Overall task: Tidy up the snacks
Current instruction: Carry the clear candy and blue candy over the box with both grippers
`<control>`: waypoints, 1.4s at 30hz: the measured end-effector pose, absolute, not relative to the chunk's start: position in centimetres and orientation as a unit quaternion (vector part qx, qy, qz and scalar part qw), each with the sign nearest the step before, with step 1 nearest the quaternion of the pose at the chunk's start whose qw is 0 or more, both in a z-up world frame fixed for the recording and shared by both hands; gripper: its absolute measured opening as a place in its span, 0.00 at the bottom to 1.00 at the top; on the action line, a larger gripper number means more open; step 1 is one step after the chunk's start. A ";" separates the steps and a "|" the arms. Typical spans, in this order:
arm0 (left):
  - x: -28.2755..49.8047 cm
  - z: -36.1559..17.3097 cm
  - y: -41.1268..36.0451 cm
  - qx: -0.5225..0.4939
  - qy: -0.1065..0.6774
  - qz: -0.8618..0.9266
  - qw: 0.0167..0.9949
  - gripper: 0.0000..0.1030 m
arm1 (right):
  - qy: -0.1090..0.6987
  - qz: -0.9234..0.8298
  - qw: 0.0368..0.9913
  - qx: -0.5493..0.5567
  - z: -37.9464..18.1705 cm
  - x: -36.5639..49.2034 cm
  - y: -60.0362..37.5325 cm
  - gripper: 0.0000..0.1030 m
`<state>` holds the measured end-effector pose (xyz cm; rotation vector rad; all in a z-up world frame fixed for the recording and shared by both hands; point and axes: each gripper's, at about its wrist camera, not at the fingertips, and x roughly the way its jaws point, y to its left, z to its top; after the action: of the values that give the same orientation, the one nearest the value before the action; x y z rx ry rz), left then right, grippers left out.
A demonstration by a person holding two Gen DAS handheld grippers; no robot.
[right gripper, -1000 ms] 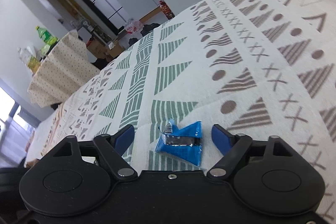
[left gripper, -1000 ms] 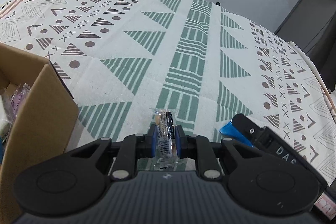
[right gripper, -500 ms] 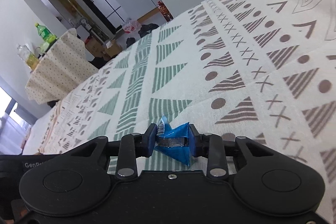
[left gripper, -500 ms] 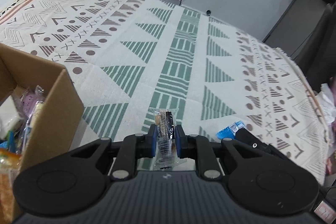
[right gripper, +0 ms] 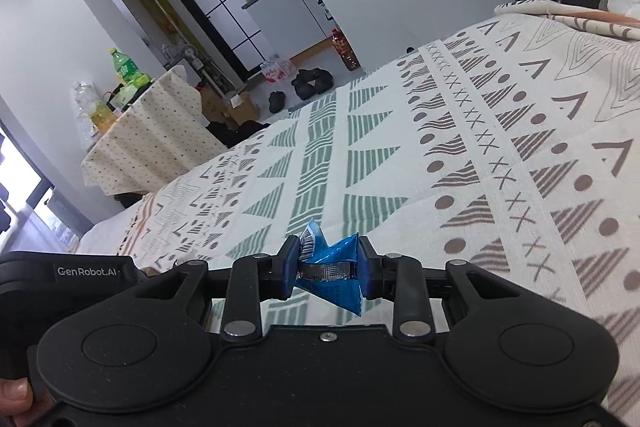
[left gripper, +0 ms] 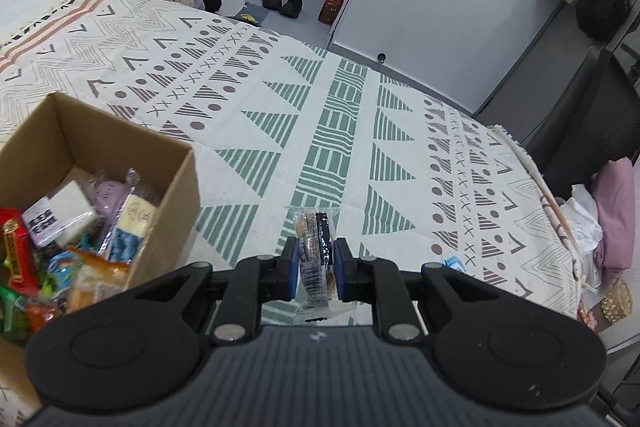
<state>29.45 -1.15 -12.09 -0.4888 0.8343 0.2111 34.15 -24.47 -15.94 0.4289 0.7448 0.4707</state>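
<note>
Within the last second the right gripper [right gripper: 327,270] clamped onto the crinkled blue foil snack packet [right gripper: 334,273] and raised it off the patterned bedspread [right gripper: 500,163]. The left gripper [left gripper: 316,263] stayed clenched on its clear-wrapped biscuit stick [left gripper: 315,259], and the open cardboard box [left gripper: 120,155] of snacks had come into view near-left, so both were probably bound there.

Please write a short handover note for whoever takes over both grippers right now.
Left gripper: shut on a clear-wrapped snack, held above the patterned cloth.
Right gripper: shut on a blue snack packet, also above the cloth.
Cardboard box: to the left gripper's left, open, already holding many snacks.
Done: both snacks gripped.
Left: put both into the box. No other loose snacks show on the cloth in either view.
</note>
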 end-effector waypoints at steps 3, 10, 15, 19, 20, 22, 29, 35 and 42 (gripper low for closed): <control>28.7 -11.5 -0.8 -0.243 0.400 0.099 0.878 0.16 | 0.357 0.225 0.881 0.213 -15.1 32.8 -24.7 0.28; 27.0 -9.7 0.0 -0.252 0.383 0.100 0.883 0.16 | 0.347 0.226 0.884 0.217 -13.0 30.8 -24.3 0.28; 25.5 -8.9 1.4 -0.270 0.375 0.105 0.881 0.16 | 0.339 0.233 0.885 0.216 -11.4 29.8 -23.2 0.28; 24.4 -8.4 3.3 -0.289 0.368 0.114 0.876 0.16 | 0.336 0.239 0.886 0.211 -10.3 29.0 -22.0 0.28; 24.2 -8.2 3.8 -0.292 0.366 0.116 0.876 0.16 | 0.334 0.241 0.886 0.211 -10.1 28.9 -21.6 0.28; 23.8 -7.8 5.0 -0.302 0.359 0.119 0.875 0.16 | 0.333 0.245 0.886 0.210 -9.8 28.6 -21.0 0.28; 22.4 -6.1 9.6 -0.330 0.329 0.134 0.875 0.16 | 0.332 0.261 0.882 0.207 -8.7 27.9 -18.6 0.28; 21.7 -6.0 12.8 -0.350 0.319 0.156 0.866 0.16 | 0.332 0.272 0.881 0.199 -8.0 27.7 -16.4 0.28; 21.4 -7.0 14.9 -0.373 0.318 0.168 0.855 0.16 | 0.337 0.287 0.875 0.195 -8.0 27.7 -13.8 0.28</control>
<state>21.37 14.95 -7.01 -0.7847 0.6685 0.3522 27.68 -13.79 -8.02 0.4069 0.7042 0.5987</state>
